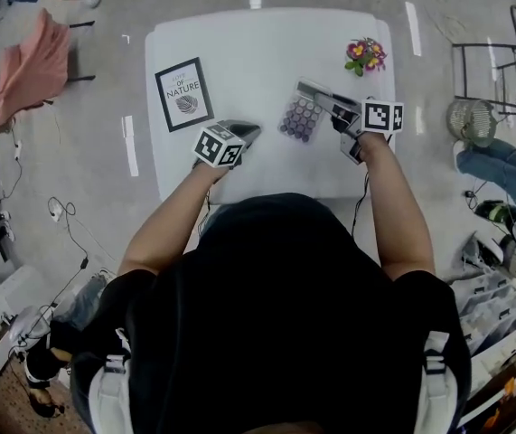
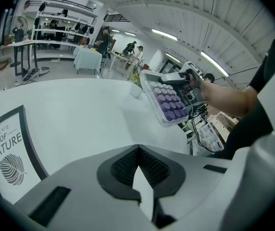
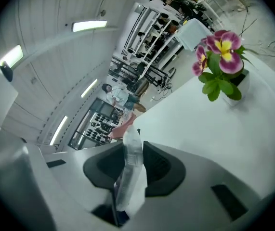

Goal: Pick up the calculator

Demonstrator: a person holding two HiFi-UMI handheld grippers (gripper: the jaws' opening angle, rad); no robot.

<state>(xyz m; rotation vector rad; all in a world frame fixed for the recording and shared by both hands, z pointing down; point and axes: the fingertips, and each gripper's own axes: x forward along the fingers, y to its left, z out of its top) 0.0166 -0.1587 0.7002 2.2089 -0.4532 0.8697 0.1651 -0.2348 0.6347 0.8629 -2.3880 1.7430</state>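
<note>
Right gripper (image 1: pixel 334 108) clamps the calculator (image 1: pixel 301 117) by one edge, seen from the head view tilted above the tabletop (image 1: pixel 258 52).
Left gripper view: left gripper (image 2: pixel 138 150) closed, empty. Right gripper view: thin edge-on pinch, so raise it slowly, without twisting.

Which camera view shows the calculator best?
The left gripper view: the calculator turns its purple keys towards that camera, held above the white table. The head view shows it small from above, in the right gripper. The right gripper view shows only its thin edge between that gripper's pads.
</note>
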